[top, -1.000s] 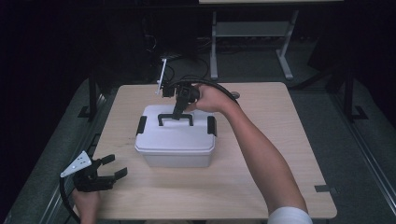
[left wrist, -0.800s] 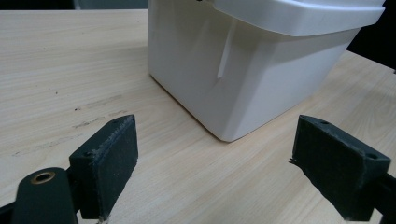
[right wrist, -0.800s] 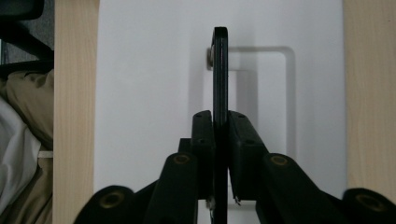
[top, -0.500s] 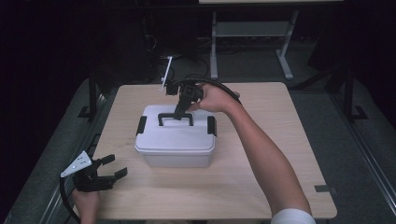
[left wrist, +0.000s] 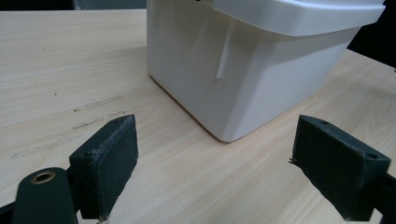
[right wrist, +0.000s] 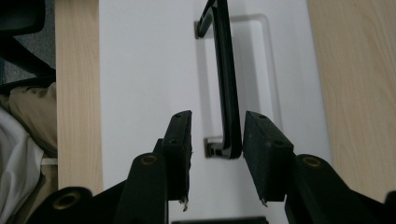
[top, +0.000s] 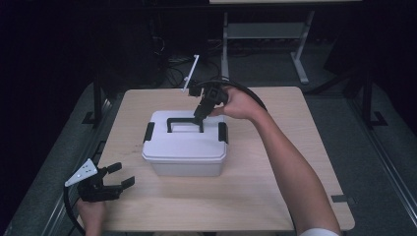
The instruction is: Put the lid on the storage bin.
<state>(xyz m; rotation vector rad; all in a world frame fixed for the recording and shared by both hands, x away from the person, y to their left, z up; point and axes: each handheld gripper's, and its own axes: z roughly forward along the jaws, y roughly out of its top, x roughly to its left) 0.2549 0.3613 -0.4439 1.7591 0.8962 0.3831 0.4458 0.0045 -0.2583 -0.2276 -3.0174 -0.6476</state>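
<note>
A white lidded box [top: 184,147] stands mid-table, its black handle [top: 184,120] raised upright. My right gripper [top: 200,116] points down at the handle's right end. In the right gripper view the handle [right wrist: 226,84] stands between the pads of that gripper [right wrist: 215,154]; the jaws have just been opening and do not press on it. My left gripper [top: 120,176] rests open near the table's front left corner. In the left gripper view it [left wrist: 215,168] faces the box's lower corner [left wrist: 243,70] with nothing between its pads.
Black latches [top: 148,132] [top: 223,132] sit at both ends of the lid. The wooden table [top: 275,162] has bare room to the right of and in front of the box. A metal frame [top: 265,29] stands beyond the far edge.
The right gripper's jaws have spread apart off the handle, and the hand has shifted a little to the right. The left gripper has stayed put.
</note>
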